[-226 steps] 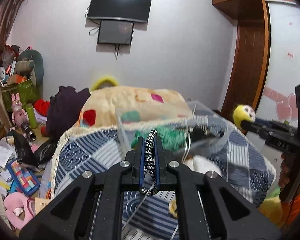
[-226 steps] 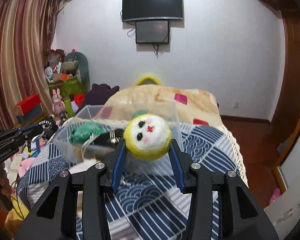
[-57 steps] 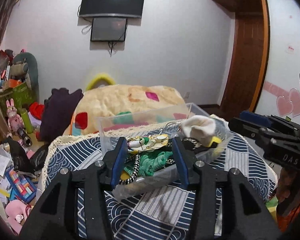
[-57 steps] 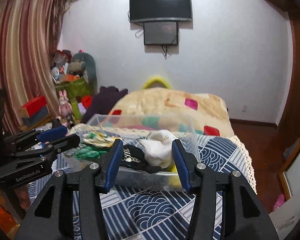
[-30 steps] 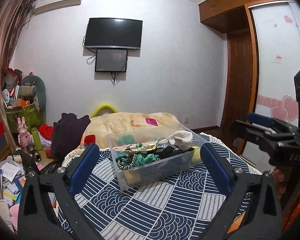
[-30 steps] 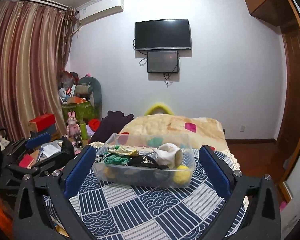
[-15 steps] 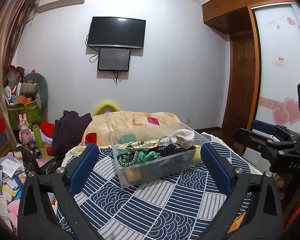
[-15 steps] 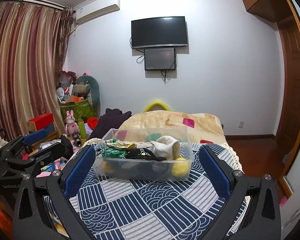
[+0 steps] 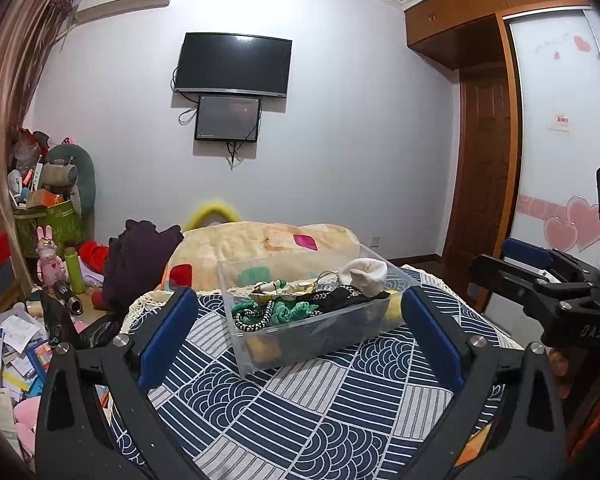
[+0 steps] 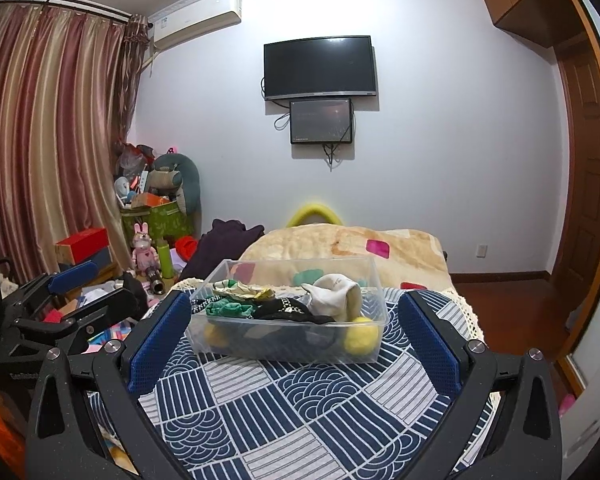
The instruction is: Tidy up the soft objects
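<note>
A clear rectangular plastic storage bin (image 10: 374,346) sits on the navy-and-white patterned bedspread (image 10: 300,412), straight ahead at 12 o'clock from both cameras. Inside it lie a cream-white sock (image 10: 336,294), a green knitted piece (image 10: 226,308), a black fabric item (image 10: 284,310), a black-and-white braided cord (image 9: 254,318) and, low in the corner at 4 o'clock, a fuzzy yellow ball (image 10: 360,336) pressed against the wall. The left gripper (image 9: 298,338) has its 2 blue-padded fingers spread wide, nothing between them, the bin showing in the gap. The right gripper (image 10: 292,344) is spread just as wide and holds nothing; it also shows in the left view at 3 o'clock. Beyond the bin lies a beige blanket with coloured patches (image 10: 340,244), and a black wall-mounted television (image 10: 320,66) hangs at 12 o'clock.
</note>
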`<state>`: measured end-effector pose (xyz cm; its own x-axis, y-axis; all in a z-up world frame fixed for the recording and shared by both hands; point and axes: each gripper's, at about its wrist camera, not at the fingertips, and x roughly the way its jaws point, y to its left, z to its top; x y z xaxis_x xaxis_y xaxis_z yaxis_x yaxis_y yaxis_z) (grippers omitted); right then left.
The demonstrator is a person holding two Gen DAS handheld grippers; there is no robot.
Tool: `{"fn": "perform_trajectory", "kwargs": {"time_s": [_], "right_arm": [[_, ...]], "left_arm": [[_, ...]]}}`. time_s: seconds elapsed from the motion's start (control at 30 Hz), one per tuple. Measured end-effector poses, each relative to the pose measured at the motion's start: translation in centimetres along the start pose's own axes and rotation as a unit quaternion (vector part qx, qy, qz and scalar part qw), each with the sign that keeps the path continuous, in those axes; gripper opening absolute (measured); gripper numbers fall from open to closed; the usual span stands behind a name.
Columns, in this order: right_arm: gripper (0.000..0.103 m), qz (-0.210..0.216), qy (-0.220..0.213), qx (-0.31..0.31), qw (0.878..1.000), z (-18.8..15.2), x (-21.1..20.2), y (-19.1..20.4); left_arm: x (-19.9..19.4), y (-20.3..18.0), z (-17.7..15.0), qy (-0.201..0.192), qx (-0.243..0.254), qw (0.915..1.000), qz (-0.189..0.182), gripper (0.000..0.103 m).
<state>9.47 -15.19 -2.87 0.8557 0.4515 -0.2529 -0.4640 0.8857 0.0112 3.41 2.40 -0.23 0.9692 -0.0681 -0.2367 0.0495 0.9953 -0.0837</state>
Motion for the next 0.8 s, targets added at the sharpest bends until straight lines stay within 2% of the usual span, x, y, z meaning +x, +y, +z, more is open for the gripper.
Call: {"fn": "perform_trajectory", "kwargs": {"time_s": [0.47,0.8], "right_arm": [[0.103,-0.002,-0.003,0.0,1.0,0.43,-0.1,-0.16],[0.103,-0.002,-0.004,0.002,1.0,0.41,0.04,-0.36]], "left_arm": [[0.0,-0.28,0.02,-0.001,0.0,1.0,-0.001,0.103],[0.22,-0.23,0.13,0.01,-0.003,0.9998,-0.018,0.103]]}}
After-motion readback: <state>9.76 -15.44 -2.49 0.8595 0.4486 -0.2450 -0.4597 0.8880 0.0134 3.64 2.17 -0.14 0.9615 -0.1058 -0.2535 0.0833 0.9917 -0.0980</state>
